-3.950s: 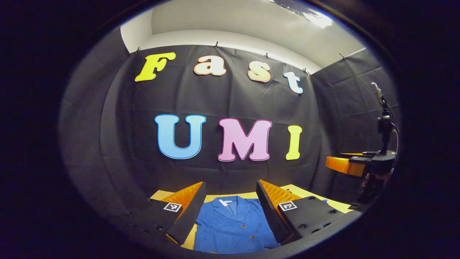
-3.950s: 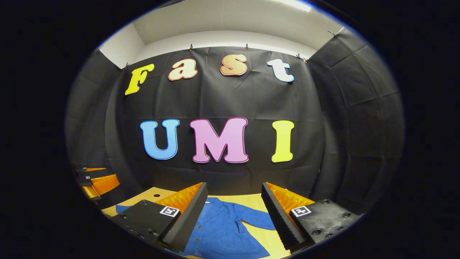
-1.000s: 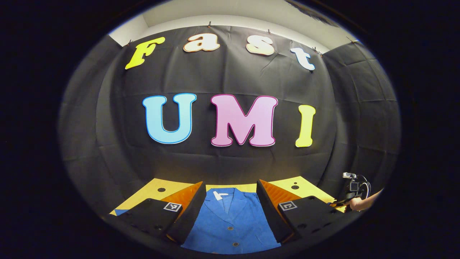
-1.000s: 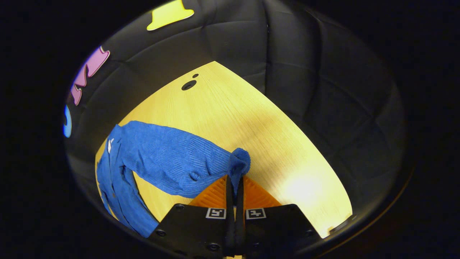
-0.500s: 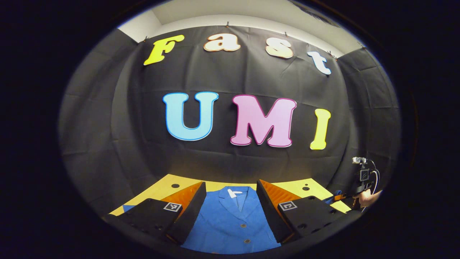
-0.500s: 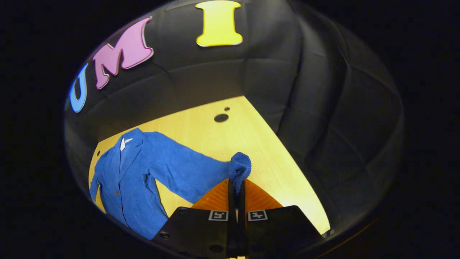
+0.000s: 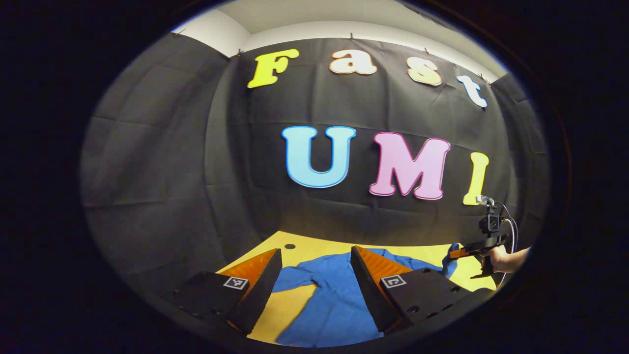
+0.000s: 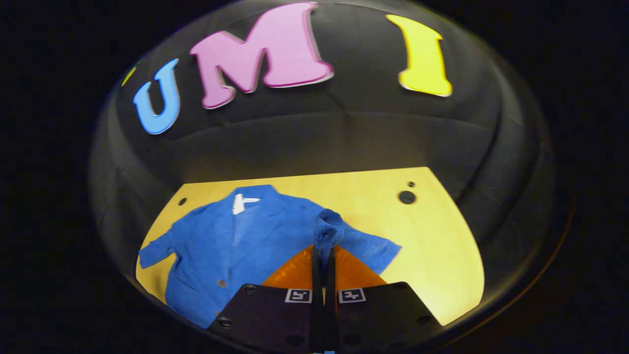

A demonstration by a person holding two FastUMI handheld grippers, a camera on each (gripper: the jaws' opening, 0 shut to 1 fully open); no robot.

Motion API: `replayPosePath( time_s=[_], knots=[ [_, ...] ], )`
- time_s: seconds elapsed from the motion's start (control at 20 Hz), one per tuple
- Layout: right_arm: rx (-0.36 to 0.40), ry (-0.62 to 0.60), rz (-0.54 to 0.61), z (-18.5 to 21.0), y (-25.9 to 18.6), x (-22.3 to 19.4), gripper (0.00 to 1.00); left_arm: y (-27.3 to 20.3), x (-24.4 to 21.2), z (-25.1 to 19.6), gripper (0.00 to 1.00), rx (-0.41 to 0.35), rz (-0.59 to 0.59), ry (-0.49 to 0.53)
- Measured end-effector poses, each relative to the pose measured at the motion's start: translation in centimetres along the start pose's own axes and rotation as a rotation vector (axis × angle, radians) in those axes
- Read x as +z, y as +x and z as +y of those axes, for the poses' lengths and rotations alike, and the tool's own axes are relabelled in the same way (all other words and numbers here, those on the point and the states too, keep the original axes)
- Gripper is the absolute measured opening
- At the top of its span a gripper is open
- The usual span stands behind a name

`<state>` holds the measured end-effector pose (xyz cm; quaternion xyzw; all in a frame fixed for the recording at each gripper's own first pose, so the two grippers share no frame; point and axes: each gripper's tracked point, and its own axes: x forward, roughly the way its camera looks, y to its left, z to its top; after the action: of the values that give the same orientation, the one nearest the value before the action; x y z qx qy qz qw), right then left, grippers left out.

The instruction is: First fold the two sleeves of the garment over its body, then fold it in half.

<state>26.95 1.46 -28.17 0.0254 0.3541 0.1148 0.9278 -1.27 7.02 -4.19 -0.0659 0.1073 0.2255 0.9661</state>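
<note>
In the right gripper view the right gripper (image 8: 323, 255) had its fingers pressed together on the cuff (image 8: 328, 227) of a sleeve, the bunched end standing up just past the tips. Beyond it the blue garment (image 8: 231, 241) lay face up on the yellow table (image 8: 442, 246), collar toward the far wall, its other sleeve (image 8: 155, 250) spread out to the side. In the left gripper view the left gripper (image 7: 314, 275) hung with its fingers wide apart above the garment (image 7: 329, 295), touching nothing. Farther off at the right, a hand (image 7: 503, 258) held the right gripper (image 7: 454, 253) at the raised sleeve end
</note>
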Motion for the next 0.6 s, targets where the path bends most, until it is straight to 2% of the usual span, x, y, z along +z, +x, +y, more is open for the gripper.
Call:
replayPosePath(
  time_s=[0.15, 0.35, 0.5, 0.55, 0.6],
  knots=[
    [0.106, -0.019, 0.009, 7.8, 1.7, 0.4, 0.05, -0.8, -0.5, 3.4, 0.80, 0.057, 0.011, -0.036],
    [0.213, -0.035, 0.057, 16.2, 4.9, -2.0, 0.05, -1.8, -1.9, 6.7, 0.80, 0.106, 0.040, -0.080],
    [0.315, 0.029, 0.086, 22.3, 6.3, -4.1, 0.04, -2.2, -2.9, 8.5, 0.80, 0.137, 0.063, -0.095],
    [0.354, 0.062, 0.080, 24.1, 6.7, -4.5, 0.08, -2.3, -3.1, 8.9, 0.81, 0.144, 0.067, -0.099],
    [0.354, 0.067, 0.067, 24.9, 7.5, -4.9, 0.00, -2.4, -3.4, 9.1, 0.81, 0.147, 0.070, -0.102]
  ],
)
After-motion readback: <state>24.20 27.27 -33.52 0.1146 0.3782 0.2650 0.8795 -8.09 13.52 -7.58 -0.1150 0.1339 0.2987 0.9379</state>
